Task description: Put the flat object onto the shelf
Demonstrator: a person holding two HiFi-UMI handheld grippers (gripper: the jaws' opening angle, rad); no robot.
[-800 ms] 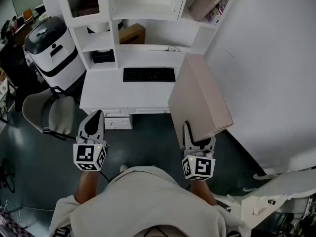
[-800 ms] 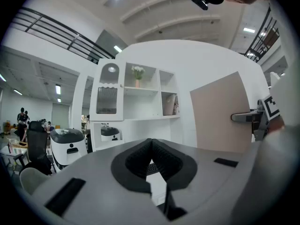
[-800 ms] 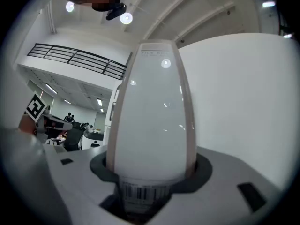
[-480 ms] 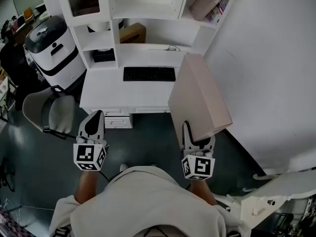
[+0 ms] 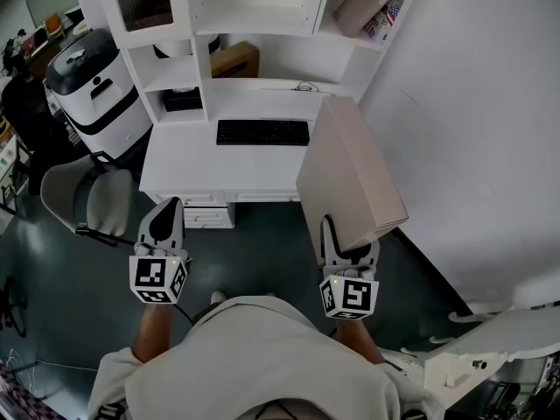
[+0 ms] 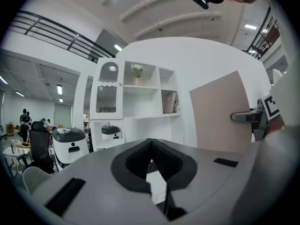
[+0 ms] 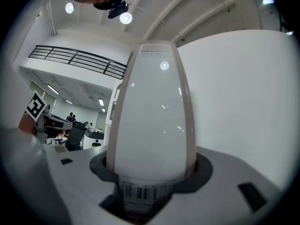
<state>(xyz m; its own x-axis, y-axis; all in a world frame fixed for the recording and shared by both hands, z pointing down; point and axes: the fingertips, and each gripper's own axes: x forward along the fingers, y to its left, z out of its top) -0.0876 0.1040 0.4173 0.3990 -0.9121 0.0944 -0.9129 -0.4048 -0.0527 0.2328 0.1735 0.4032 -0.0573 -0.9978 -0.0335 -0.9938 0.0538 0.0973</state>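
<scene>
The flat object (image 5: 350,169) is a large, thin beige box with a white edge face (image 7: 152,125) and a barcode label near the jaws. It stands upright on its end, in front of the white desk's right side. My right gripper (image 5: 346,248) is shut on its lower edge, and its pads (image 7: 101,170) clamp the box from both sides. My left gripper (image 5: 164,221) hangs to the left over the dark floor, shut with nothing in it (image 6: 152,158). The white shelf unit (image 5: 262,16) rises above the desk; in the left gripper view, the shelf (image 6: 145,102) stands left of the box (image 6: 218,114).
A black keyboard (image 5: 262,132) lies on the white desk (image 5: 188,160). A brown box (image 5: 234,59) sits at the desk's back, and packages (image 5: 372,7) fill the upper right shelf cell. A grey chair (image 5: 87,201) and a white machine (image 5: 92,81) stand left. A white wall (image 5: 472,129) is close on the right.
The box and my right gripper have shifted very slightly to the left. The left gripper has stayed where it was.
</scene>
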